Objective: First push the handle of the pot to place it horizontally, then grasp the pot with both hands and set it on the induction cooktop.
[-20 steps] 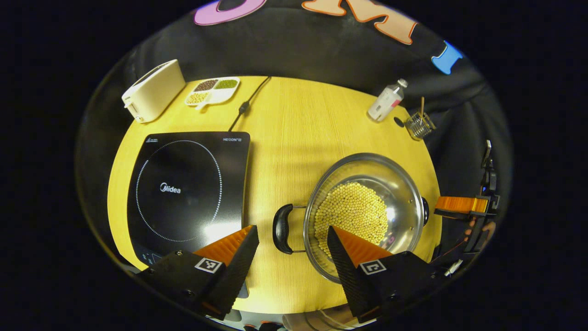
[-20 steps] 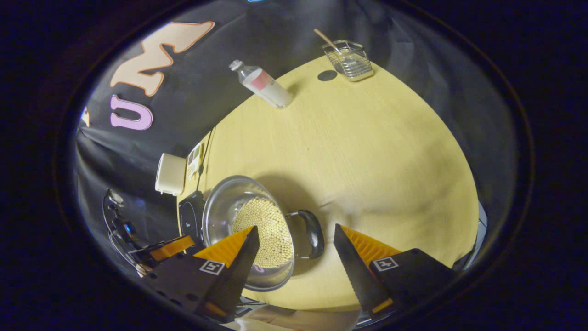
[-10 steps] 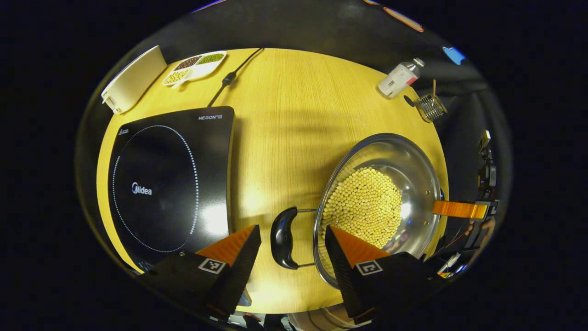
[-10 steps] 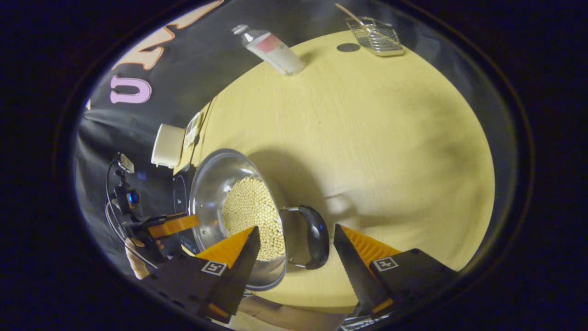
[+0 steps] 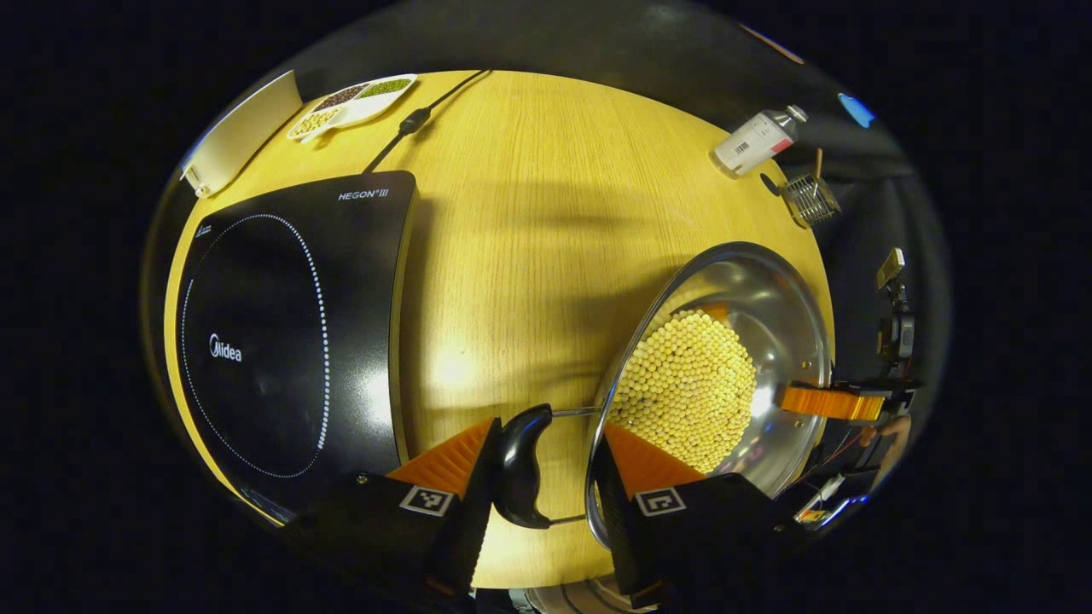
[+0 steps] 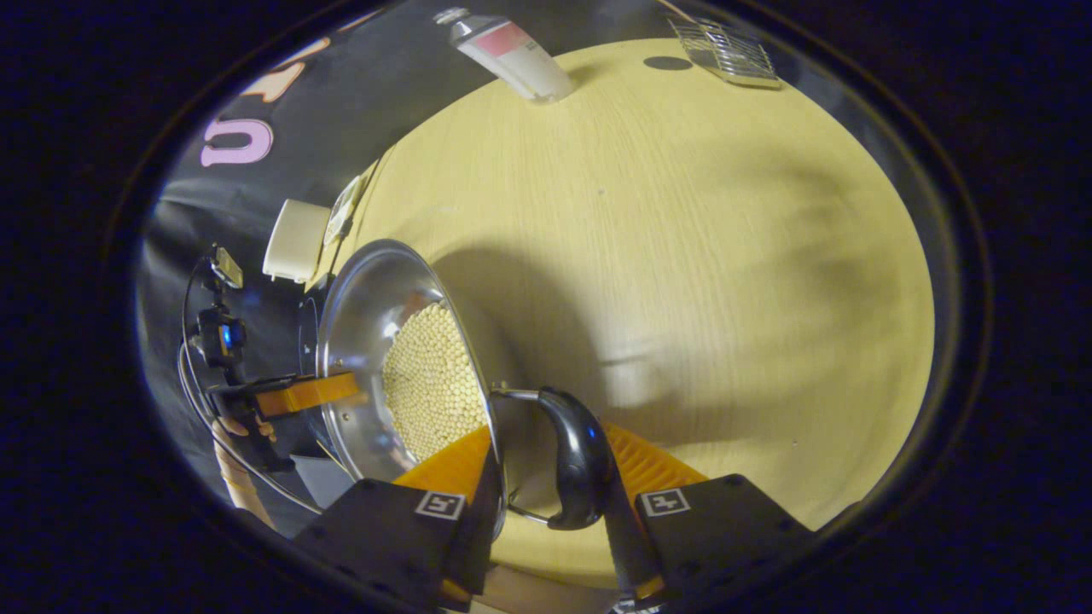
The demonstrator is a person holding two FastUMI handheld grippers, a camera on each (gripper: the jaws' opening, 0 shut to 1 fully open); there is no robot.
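Starting at the left in the left gripper view, one black induction cooktop [image 5: 281,324] is lying flat on the wooden table [image 5: 529,239], with one white appliance [image 5: 235,141] and one divided dish [image 5: 350,94] of beans sitting behind it and one cable [image 5: 418,119] running off toward the wall. To its right, past a strip of bare table, one steel pot [image 5: 768,298] is standing on the tabletop, apart from the cooktop and carrying a layer of yellow beans [image 5: 691,392]. The pot is showing two black handles, one on each side.

The left gripper [image 5: 546,426] is straddling the left handle [image 5: 520,465]. Its fingers are standing narrowly apart, one lying against the handle's outer face and the other reaching just inside the pot's rim. I cannot tell whether they are actually pinching.

In the right gripper view, the right gripper [image 6: 550,443] is doing the same at the right handle [image 6: 580,452]. One finger is sitting inside the rim and the other against the handle, and again I cannot tell how firm the grip is.

At the far right edge of the table, one bottle [image 5: 755,136] and one wire basket [image 5: 810,198] are standing near each other
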